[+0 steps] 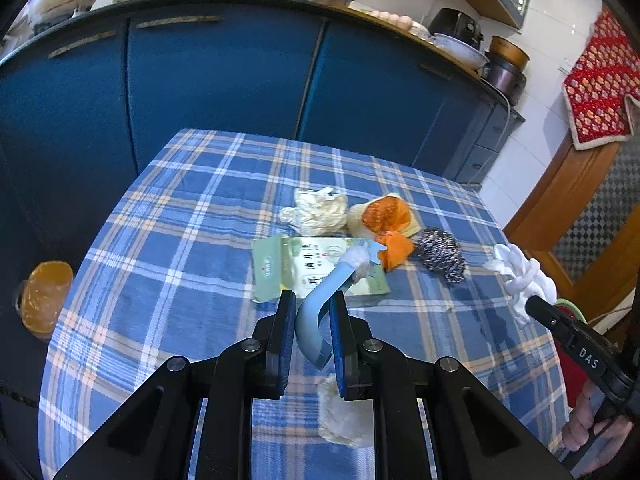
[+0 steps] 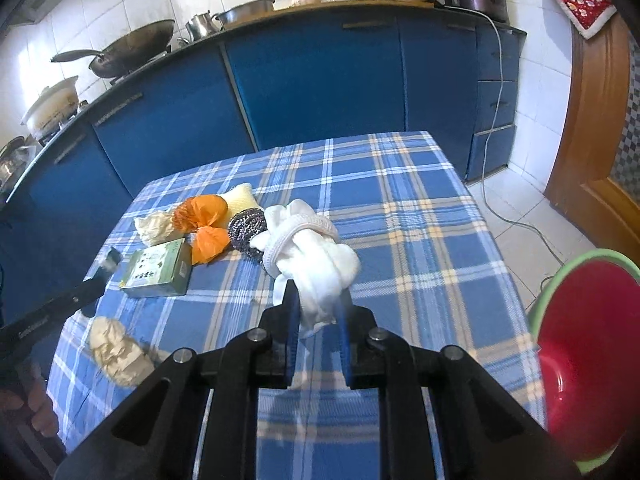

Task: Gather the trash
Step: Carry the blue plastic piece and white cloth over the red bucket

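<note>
Grip, left: my left gripper [image 1: 312,330] is clamped on a curved blue handle [image 1: 320,300], tissue-wrapped tip hanging over the green box [image 1: 280,268].
Grip, right: my right gripper [image 2: 318,312] pinches a white cloth bundle [image 2: 316,256] by one thin end, clear of the table [image 2: 420,216].
Risk: I judge the bundle could slip before reaching the red bin [image 2: 580,360].
Farther: orange wrappers [image 2: 206,224], steel scourer [image 2: 248,224], crumpled paper [image 1: 316,212] still on the table.

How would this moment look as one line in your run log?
left gripper: shut on blue hook-shaped tool | right gripper: shut on white cloth bundle | red bin: waiting at right
</note>
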Available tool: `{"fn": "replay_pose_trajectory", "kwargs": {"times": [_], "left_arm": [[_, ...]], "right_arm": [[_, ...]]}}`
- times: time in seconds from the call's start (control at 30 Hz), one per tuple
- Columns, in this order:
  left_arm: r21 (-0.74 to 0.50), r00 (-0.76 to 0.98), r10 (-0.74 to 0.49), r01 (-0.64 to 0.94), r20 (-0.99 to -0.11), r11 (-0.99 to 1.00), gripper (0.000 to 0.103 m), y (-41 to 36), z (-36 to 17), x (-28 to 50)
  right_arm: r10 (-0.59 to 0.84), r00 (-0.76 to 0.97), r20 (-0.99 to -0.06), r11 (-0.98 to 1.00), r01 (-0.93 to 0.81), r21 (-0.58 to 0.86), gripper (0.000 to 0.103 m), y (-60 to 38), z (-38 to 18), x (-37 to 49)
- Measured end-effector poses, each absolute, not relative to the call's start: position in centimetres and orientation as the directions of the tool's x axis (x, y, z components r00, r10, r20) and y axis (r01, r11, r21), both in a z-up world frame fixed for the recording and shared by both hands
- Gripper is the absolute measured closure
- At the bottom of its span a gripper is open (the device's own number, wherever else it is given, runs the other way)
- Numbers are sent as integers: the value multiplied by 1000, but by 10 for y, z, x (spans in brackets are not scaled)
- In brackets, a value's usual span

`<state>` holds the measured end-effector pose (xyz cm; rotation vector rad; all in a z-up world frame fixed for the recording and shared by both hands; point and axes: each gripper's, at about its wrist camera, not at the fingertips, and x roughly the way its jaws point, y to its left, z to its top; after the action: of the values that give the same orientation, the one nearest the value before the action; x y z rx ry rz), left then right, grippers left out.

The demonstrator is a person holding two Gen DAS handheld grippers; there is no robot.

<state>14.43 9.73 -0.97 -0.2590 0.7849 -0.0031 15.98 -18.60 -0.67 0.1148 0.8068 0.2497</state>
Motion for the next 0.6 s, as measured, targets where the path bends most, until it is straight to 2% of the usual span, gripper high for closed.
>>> {"fn": "replay_pose_trajectory", "kwargs": {"times": [0.6], "left_arm": [[-220, 714, -171, 25, -679, 975, 86, 42, 9, 137]], "right_arm": [[251, 726, -641, 966, -145, 214, 84, -228, 22, 107]]}}
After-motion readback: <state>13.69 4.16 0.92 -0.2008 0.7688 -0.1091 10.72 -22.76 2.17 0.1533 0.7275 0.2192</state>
